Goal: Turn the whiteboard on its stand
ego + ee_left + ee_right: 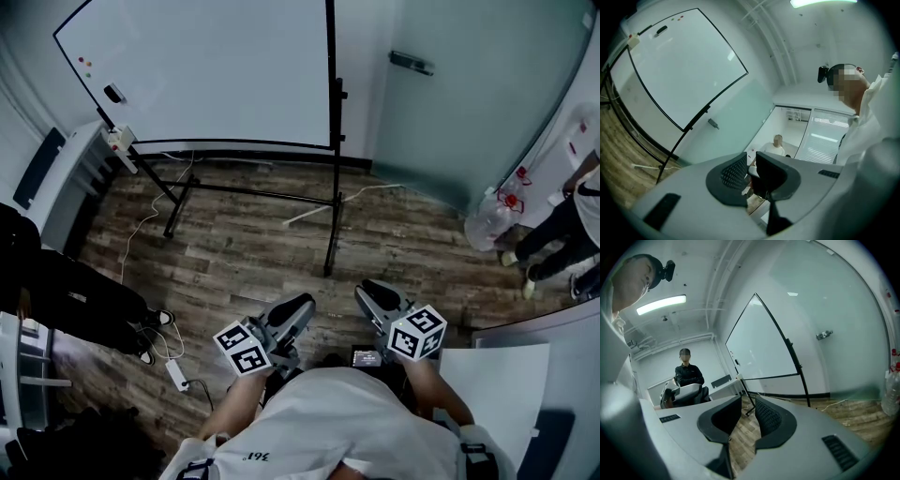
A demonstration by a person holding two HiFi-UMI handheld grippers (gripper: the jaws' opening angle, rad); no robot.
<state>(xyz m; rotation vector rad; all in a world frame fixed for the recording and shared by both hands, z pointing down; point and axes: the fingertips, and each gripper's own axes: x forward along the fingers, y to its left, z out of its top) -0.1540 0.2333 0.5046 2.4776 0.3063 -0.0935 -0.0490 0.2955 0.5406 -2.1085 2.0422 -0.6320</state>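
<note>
The whiteboard (pixel 206 66) stands on its black stand (pixel 333 216) across the wooden floor, well ahead of both grippers. It also shows in the left gripper view as the whiteboard (pixel 679 65) at upper left, and in the right gripper view as the whiteboard (pixel 759 348) seen edge-on. My left gripper (pixel 298 307) and right gripper (pixel 371 289) are held close to my chest, pointing toward the board and far from it. The left gripper (pixel 751 171) shows a narrow gap with nothing in it. The right gripper (pixel 747 411) is open and holds nothing.
A person in black (pixel 84 291) sits at the left, with a power strip (pixel 176 375) and cables on the floor nearby. Another person (pixel 562 225) stands at the right beside a clear bag (pixel 487 225). A white table (pixel 497 384) is at my right, a desk (pixel 66 178) at left.
</note>
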